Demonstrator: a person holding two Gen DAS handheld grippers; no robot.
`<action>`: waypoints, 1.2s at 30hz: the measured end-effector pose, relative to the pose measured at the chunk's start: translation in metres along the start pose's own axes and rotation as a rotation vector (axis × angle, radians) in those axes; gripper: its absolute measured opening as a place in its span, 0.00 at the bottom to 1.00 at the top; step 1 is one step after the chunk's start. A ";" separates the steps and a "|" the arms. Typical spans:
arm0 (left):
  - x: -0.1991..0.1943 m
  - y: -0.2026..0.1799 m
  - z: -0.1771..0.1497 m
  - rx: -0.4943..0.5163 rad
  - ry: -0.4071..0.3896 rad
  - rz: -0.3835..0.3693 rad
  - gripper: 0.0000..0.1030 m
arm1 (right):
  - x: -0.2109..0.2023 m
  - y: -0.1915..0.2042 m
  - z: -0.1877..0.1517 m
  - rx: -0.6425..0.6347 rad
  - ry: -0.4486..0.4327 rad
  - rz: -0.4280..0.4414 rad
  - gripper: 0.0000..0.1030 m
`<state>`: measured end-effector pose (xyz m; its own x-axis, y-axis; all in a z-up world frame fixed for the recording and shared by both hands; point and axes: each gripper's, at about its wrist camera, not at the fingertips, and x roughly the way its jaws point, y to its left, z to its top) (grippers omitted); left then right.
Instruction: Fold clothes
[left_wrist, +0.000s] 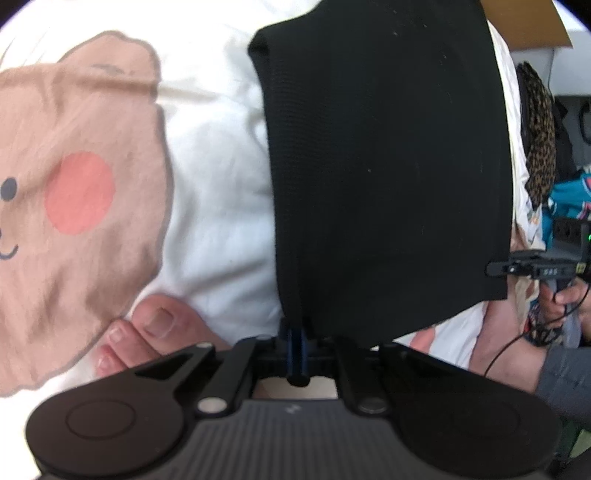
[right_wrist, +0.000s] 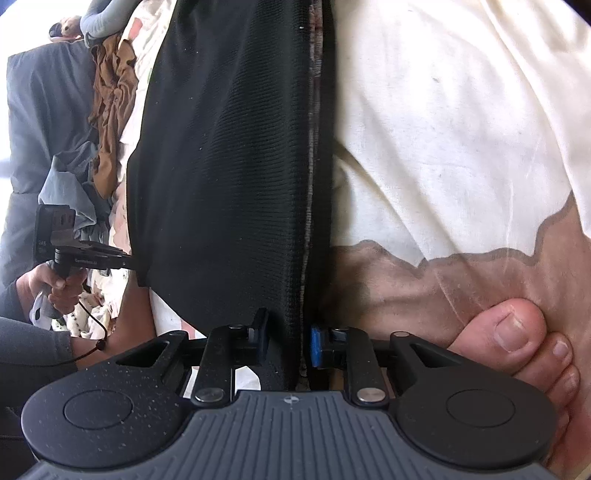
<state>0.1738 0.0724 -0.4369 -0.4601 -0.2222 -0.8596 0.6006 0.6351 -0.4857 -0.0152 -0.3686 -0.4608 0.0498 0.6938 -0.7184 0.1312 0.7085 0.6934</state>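
Our left gripper, pressed together, pinches one lower corner of the black knit garment; our right gripper clamps the other, jaws narrowly parted around a thick seam. We judge the garment hangs stretched above the white bear-print bedsheet to flatten it for folding.

Matt ribbed-knit black cloth garment
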 end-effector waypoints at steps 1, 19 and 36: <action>-0.001 0.001 0.000 -0.013 -0.003 -0.008 0.08 | 0.000 0.000 0.000 0.004 0.000 0.001 0.16; -0.005 0.014 -0.019 -0.029 -0.054 -0.182 0.18 | -0.003 -0.009 0.000 0.036 -0.013 0.036 0.14; -0.022 0.029 -0.044 -0.001 -0.045 -0.249 0.06 | -0.016 0.009 -0.010 -0.024 0.002 0.114 0.02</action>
<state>0.1727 0.1285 -0.4254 -0.5640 -0.4049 -0.7197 0.4715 0.5576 -0.6832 -0.0248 -0.3724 -0.4424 0.0610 0.7706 -0.6344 0.1009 0.6275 0.7720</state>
